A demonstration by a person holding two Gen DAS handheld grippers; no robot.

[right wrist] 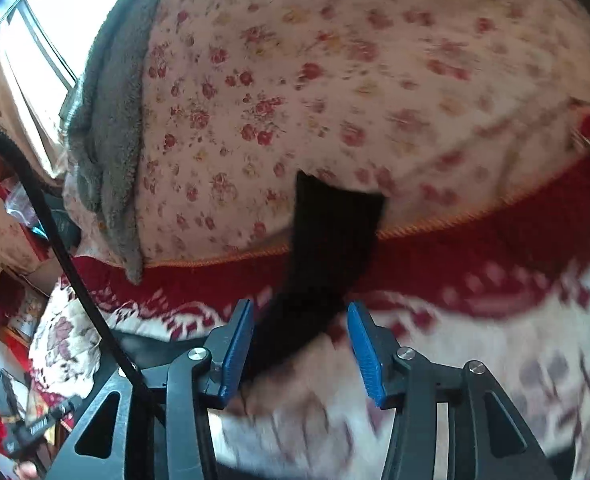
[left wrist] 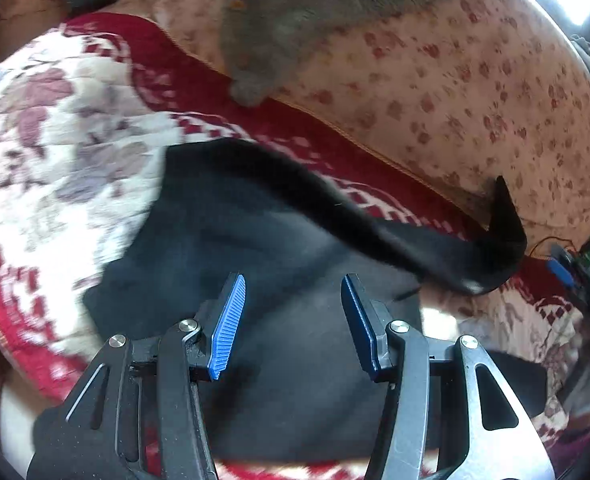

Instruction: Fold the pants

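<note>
The black pants (left wrist: pixel 279 288) lie on a red and white patterned blanket (left wrist: pixel 55 140) on a bed. My left gripper (left wrist: pixel 293 286) is open just above the flat main part of the pants, with nothing between its blue pads. One pant leg (left wrist: pixel 495 240) stretches away to the right, its end curled up. In the right wrist view that leg end (right wrist: pixel 327 248) runs from between the pads up over the blanket's edge. My right gripper (right wrist: pixel 300 312) is open around the leg, its pads apart from the cloth. The right gripper (left wrist: pixel 571 272) shows blurred at the left view's right edge.
A floral pink quilt (right wrist: pixel 335 80) lies beyond the blanket, with a grey fleece throw (right wrist: pixel 107 140) on it. A black cable (right wrist: pixel 55 232) crosses the left of the right wrist view. A window (right wrist: pixel 35 40) is at the far left.
</note>
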